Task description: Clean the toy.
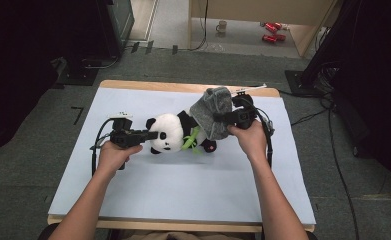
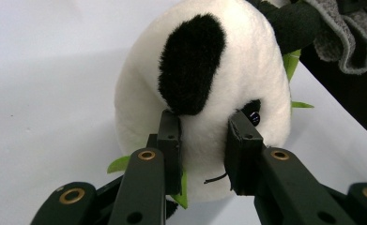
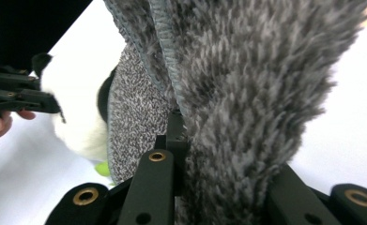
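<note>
The biggest risk, to my eye, is the grey garment (image 1: 212,111) snagging on the toy panda (image 1: 175,132) and dragging it sideways, because the left gripper (image 1: 152,134) has only a pinch of soft plush on the panda's head. Its jaws are pressed into the white fur just below a black ear patch, and pile like that can slide out under a firm tug. The right gripper (image 1: 219,117) is clamped on a fold of the garment, with thick fabric bunched between its jaws. If that fold is only one layer, the piece could twist rather than travel evenly; I cannot tell from here how many layers it has caught.

The panda lies on the white sheet (image 1: 148,195) covering the table, in its far half and slightly right of centre, with its head towards the left edge. The garment is draped over its rear end, nearer the far right corner.

The panda is rounded, stuffed and short-furred, with floppy green felt leaves (image 1: 190,140) at its middle. The garment is shaggy fleece on one face, tighter knit on the other, with a ribbed hem.
</note>
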{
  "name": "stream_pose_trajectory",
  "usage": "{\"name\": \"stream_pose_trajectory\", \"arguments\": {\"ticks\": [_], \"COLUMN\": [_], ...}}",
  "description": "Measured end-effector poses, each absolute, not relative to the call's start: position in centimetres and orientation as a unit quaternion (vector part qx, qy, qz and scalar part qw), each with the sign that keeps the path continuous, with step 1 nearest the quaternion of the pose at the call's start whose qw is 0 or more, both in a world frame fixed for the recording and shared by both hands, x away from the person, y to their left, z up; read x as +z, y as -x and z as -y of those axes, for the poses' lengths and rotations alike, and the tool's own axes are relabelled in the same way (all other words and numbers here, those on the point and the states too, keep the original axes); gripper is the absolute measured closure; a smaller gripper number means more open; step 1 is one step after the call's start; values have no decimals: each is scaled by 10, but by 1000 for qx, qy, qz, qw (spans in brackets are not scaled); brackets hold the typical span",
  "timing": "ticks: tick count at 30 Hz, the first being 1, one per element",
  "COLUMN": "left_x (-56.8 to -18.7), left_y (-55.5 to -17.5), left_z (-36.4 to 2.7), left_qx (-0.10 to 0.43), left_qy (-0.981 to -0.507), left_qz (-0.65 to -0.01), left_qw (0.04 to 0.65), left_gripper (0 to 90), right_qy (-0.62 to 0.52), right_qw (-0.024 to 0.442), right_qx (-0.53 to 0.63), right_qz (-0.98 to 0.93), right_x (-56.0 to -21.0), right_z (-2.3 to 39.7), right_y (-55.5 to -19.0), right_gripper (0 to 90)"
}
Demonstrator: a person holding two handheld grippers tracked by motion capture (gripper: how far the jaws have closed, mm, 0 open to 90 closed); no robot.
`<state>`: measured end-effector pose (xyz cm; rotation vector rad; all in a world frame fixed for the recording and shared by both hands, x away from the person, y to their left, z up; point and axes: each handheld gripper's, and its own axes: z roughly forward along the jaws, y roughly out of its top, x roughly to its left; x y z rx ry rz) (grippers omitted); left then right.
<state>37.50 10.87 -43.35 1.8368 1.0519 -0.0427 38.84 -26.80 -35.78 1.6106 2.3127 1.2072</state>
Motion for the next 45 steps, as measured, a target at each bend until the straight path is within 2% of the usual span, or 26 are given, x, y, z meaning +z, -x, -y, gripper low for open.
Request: {"name": "stream_pose_trajectory", "arguments": {"ticks": [4,9,14,18,25,31,41,45], "left_x": [-434,-437,-438,-439,-437,-441,-464,-468], "left_y": [-376,-379,-383,-382,-377,-368,-380,-381], "left_z": [-109,-110,-112,-112,-116,-115,-112,-108], "left_qx": [-16,-10,-8,-2,27,65,33,37], "left_qy": [-755,-751,-748,-750,-754,-791,-771,-770], "left_qz": [-436,-437,-435,-428,-404,-356,-376,-367], "left_qw": [491,496,501,505,518,493,513,520], "left_gripper": [710,702,691,662,489,358,266,245], "right_qy": [-540,-529,-496,-480,-494,-494,-499,-504], "right_qw": [55,46,24,21,25,38,34,31], "right_qx": [391,424,453,436,409,404,406,403], "right_qz": [-744,-734,-740,-761,-767,-769,-765,-763], "right_x": [-352,-341,-332,-341,-364,-364,-365,-367], "right_z": [281,285,267,245,231,230,233,234], "right_y": [-386,-379,-375,-381,-396,-401,-405,-407], "right_gripper": [787,786,785,782,784,783,781,781]}}
